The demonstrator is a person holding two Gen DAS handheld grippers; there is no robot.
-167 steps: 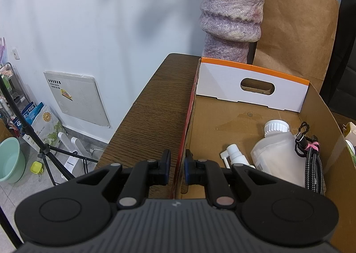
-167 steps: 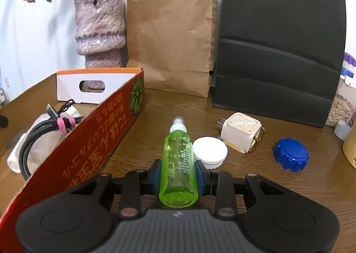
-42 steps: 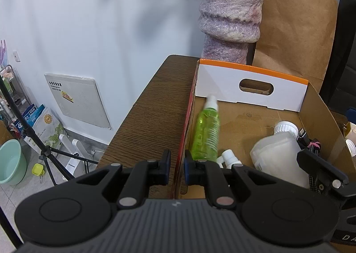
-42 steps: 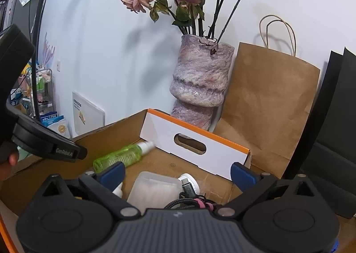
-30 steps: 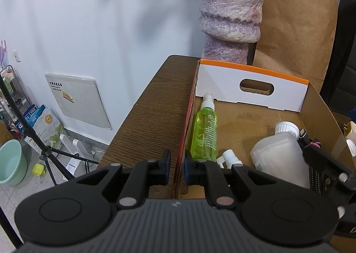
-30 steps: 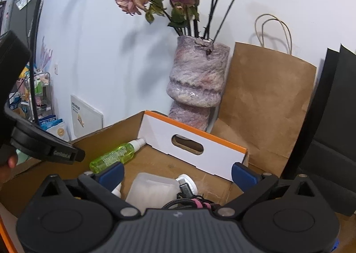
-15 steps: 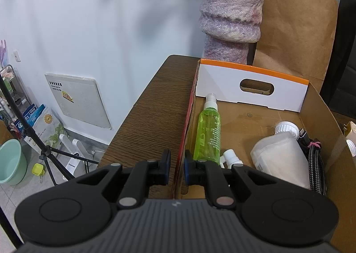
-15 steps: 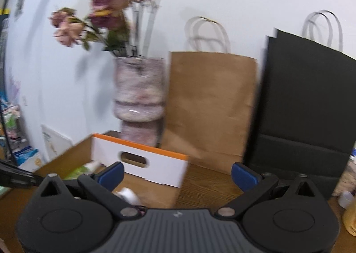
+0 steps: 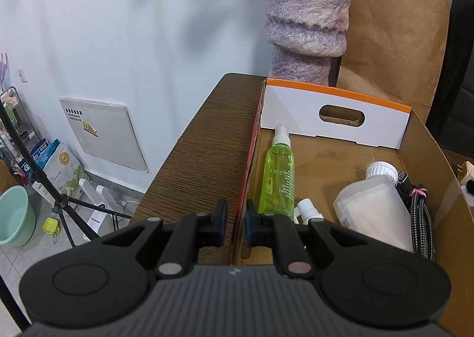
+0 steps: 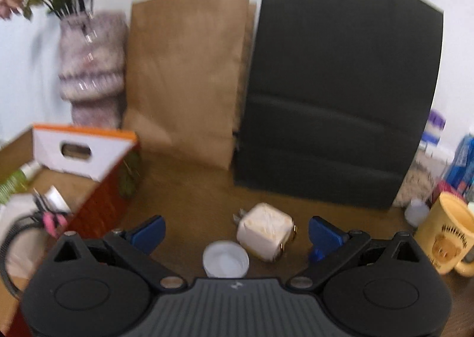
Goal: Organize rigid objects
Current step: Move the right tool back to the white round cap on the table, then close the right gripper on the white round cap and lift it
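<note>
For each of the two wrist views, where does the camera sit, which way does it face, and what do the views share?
Left wrist: behind the left gripper, looking down along the cardboard box side wall its jaws clamp; green spray bottle inside.
Right wrist: behind the open right gripper, facing the tabletop's white lid and cube charger, bags behind.
Shared: box, vase, brown paper bag.

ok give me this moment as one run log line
left gripper: shut on box wall | right gripper: open, empty, above white cap | green spray bottle: lying in box
</note>
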